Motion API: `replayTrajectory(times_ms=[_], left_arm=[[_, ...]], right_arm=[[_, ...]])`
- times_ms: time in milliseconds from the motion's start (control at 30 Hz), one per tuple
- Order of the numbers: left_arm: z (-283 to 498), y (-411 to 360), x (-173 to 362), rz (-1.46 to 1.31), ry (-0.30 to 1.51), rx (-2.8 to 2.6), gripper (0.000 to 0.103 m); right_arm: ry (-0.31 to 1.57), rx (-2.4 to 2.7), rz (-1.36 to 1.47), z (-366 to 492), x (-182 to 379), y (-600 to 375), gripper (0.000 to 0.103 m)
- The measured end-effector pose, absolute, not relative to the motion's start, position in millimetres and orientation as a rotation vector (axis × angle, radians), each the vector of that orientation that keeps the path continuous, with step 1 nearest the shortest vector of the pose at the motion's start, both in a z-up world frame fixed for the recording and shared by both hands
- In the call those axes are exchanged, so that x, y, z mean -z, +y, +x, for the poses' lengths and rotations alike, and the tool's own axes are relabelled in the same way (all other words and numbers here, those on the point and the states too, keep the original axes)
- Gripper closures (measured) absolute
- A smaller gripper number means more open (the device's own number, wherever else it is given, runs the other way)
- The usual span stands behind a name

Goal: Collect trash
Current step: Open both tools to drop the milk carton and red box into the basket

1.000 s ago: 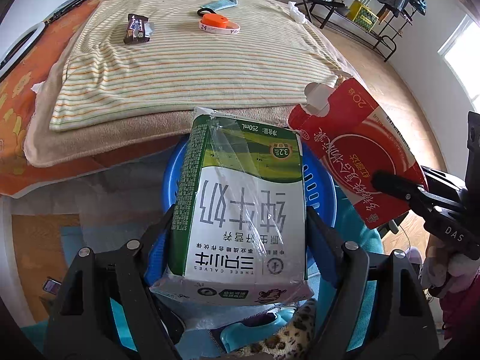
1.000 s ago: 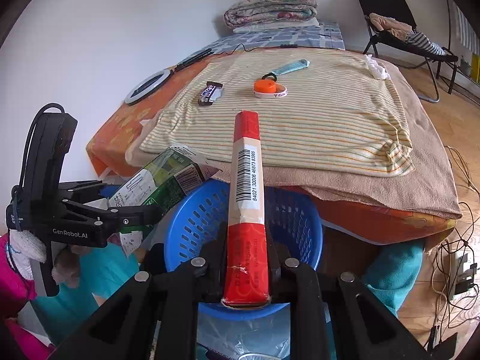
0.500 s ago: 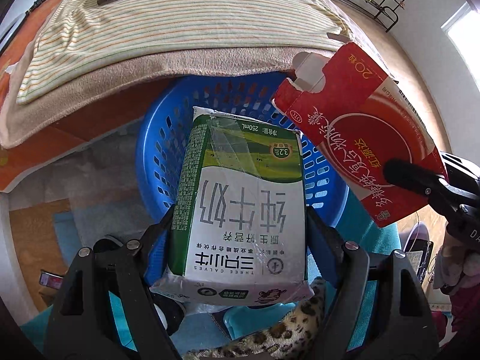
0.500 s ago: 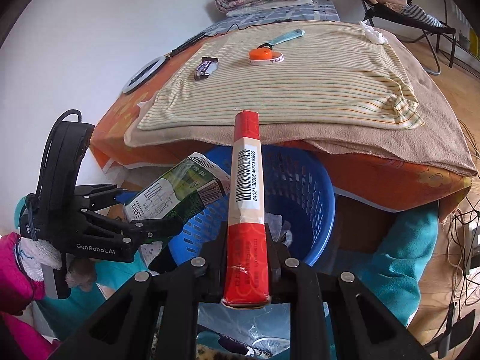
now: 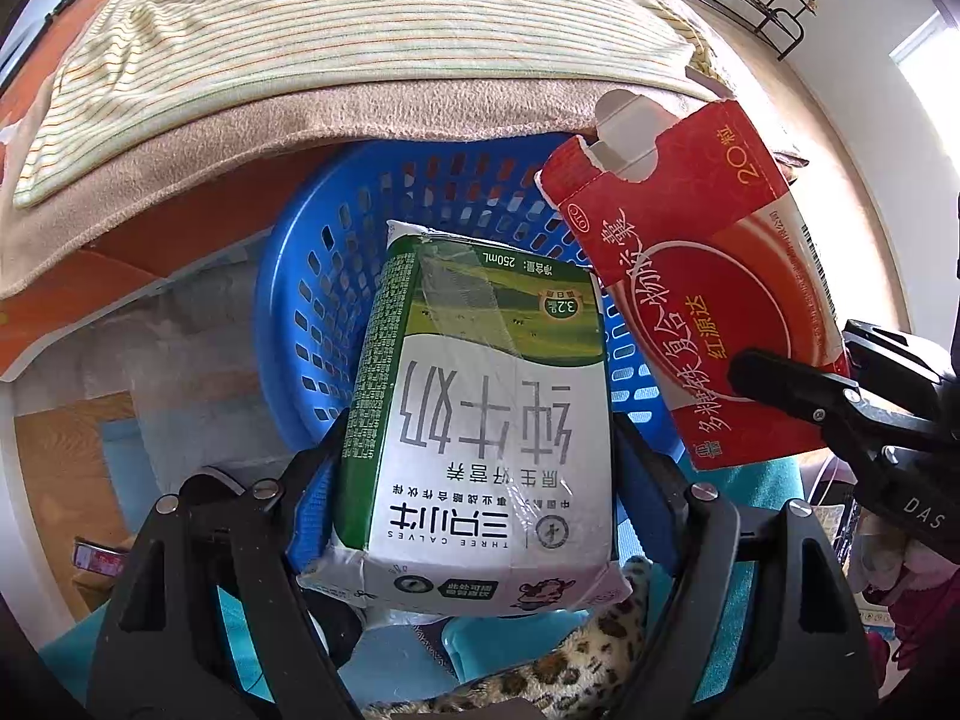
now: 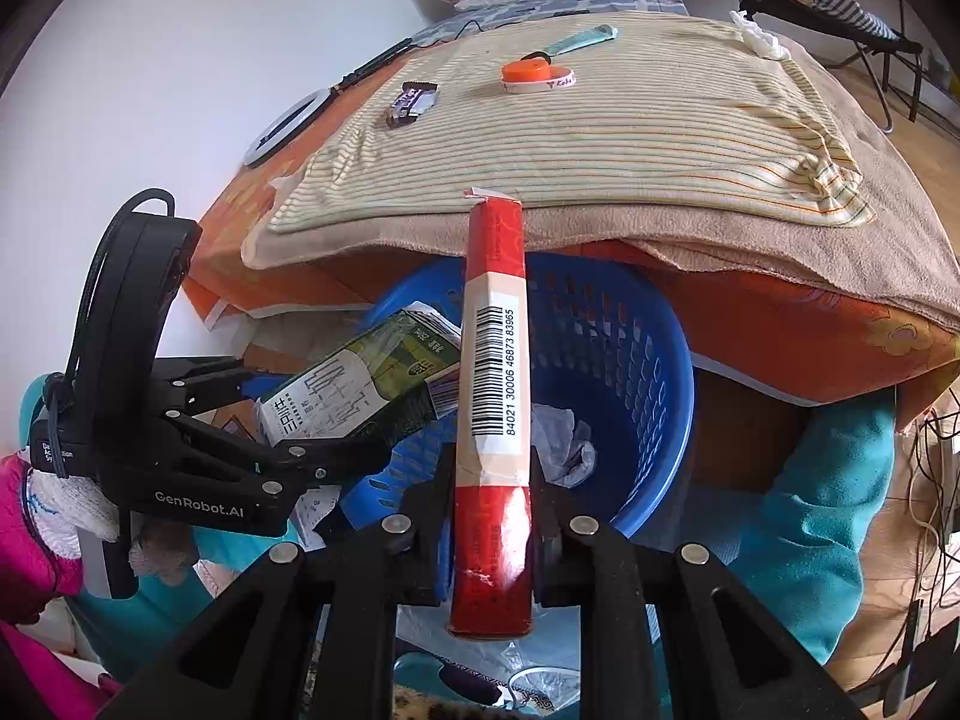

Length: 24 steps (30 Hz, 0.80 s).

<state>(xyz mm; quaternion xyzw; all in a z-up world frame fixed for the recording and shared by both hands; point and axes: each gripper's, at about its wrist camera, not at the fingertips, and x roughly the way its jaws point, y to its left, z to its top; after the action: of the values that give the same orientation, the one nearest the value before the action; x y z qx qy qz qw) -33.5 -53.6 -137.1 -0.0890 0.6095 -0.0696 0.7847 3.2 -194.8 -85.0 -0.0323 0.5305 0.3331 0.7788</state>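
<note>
My left gripper [image 5: 480, 468] is shut on a green and white milk carton [image 5: 486, 420] and holds it over the near rim of the blue trash basket [image 5: 312, 276]. My right gripper [image 6: 489, 492] is shut on a flat red cardboard box [image 6: 492, 396], held edge-on above the same basket [image 6: 630, 360]. The red box [image 5: 702, 324] shows at the right of the left wrist view. The milk carton [image 6: 360, 384] and left gripper [image 6: 336, 456] show at the left of the right wrist view. Crumpled white paper [image 6: 564, 438] lies inside the basket.
The basket stands against a bed with a striped cloth [image 6: 570, 138]. On the bed lie a dark snack wrapper [image 6: 411, 102], an orange lid with a white ring [image 6: 534, 75], a teal tube [image 6: 579, 39] and a white tissue [image 6: 759, 39]. Teal fabric [image 6: 828, 510] lies right of the basket.
Both grippers have moved forward and down toward the basket with their items still held. The basket now fills more of both views and its inside shows.
</note>
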Motion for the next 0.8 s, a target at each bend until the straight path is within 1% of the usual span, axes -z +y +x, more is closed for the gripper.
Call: replayTrajectory(times_ms=[367,433,500,533,600,733,800], left_arm=[[-32.4,-56.6,135.8,-0.190,1.311,0.158,0.021],[-32.3,-56.2,135.2,-0.189,1.310,0.159,0.021],[-32.6,-55.6,134.6,-0.188,1.306,0.160,0.021],[-32.7,-55.5,134.2,-0.188,1.304,0.160,0.021],[-32.6,-55.9,133.3,-0.187,1.301,0.160,0.021],[-32.8,-56.4,132.9,-0.184,1.299,0.158,0.021],[-32.7,-55.9,132.4,-0.183,1.296,0.156,0.021]], right_arm=[[1.167,-0.715,-0.077,7.7,95.8,-189.6,0.086],[1.168,-0.707,-0.072,8.5,97.4,-190.1,0.082],[1.171,-0.697,-0.066,9.7,98.5,-191.0,0.081],[1.172,-0.695,-0.053,10.6,98.6,-192.5,0.077],[1.174,-0.684,-0.040,11.7,99.2,-194.5,0.067],[1.176,-0.671,-0.041,12.1,99.4,-196.9,0.061],[1.175,-0.664,-0.037,12.1,99.2,-198.1,0.051]])
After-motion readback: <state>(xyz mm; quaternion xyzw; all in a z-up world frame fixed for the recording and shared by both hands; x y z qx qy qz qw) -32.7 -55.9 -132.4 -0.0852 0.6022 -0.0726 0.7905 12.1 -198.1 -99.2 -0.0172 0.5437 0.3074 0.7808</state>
